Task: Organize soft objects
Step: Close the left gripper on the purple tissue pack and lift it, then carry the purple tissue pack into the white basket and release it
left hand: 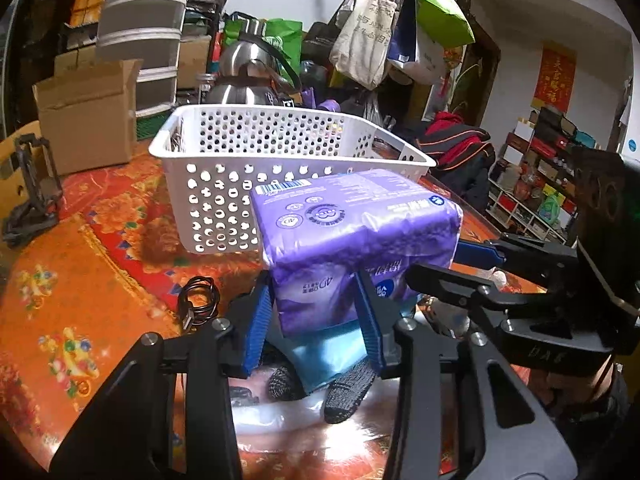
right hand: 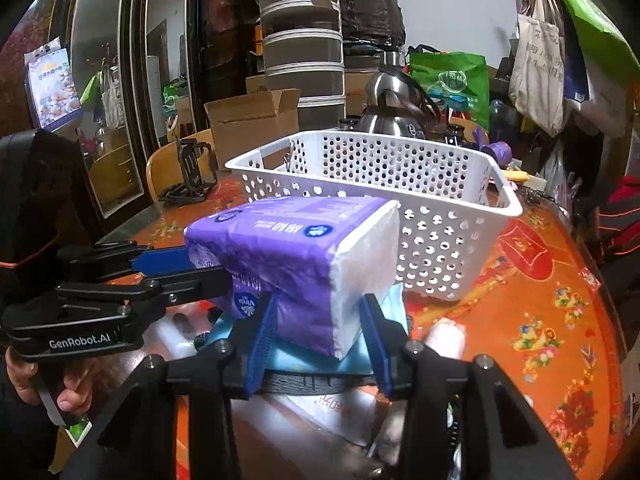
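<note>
1. Left wrist view: your counter (left hand: 80, 280) wears an orange floral cloth in a cluttered room. The left gripper (left hand: 316, 316) fingers pinch the purple tissue pack (left hand: 352, 220) before the white basket (left hand: 224, 148).
2. Right wrist view: your right gripper (right hand: 316, 320) fingers clamp that pack's other end.

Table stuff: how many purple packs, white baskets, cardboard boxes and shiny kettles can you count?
Purple tissue pack: 1
White perforated basket: 1
Cardboard box: 1
Steel kettle: 1
Total: 4
</note>
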`<action>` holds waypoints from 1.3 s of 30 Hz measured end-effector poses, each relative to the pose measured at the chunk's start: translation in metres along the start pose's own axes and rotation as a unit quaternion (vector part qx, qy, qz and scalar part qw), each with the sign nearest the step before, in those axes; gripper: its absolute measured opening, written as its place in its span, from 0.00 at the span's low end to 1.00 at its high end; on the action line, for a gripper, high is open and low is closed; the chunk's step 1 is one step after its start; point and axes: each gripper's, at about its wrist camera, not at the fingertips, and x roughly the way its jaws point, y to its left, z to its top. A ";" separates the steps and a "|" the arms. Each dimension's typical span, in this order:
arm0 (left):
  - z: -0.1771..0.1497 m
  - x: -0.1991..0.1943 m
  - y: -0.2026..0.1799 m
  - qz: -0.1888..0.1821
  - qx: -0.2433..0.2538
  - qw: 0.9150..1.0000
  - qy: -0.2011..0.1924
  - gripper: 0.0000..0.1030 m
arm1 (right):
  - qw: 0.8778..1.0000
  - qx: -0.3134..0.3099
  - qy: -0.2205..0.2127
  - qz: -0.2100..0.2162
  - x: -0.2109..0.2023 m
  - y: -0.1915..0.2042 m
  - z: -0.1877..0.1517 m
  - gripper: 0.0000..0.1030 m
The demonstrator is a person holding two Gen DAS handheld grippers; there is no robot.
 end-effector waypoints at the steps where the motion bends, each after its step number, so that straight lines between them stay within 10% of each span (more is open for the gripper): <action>1: 0.001 -0.004 -0.002 0.003 0.001 1.000 -0.003 0.37 | 1.000 -0.001 -0.003 -0.001 -0.003 0.002 0.000 0.40; 17: 0.028 -0.062 -0.037 0.016 0.027 0.998 -0.045 0.37 | 0.998 -0.020 -0.055 -0.015 -0.053 0.014 0.017 0.38; 39: 0.149 -0.065 -0.058 0.020 0.050 0.996 -0.073 0.37 | 0.995 -0.018 -0.092 -0.017 -0.077 -0.017 0.096 0.37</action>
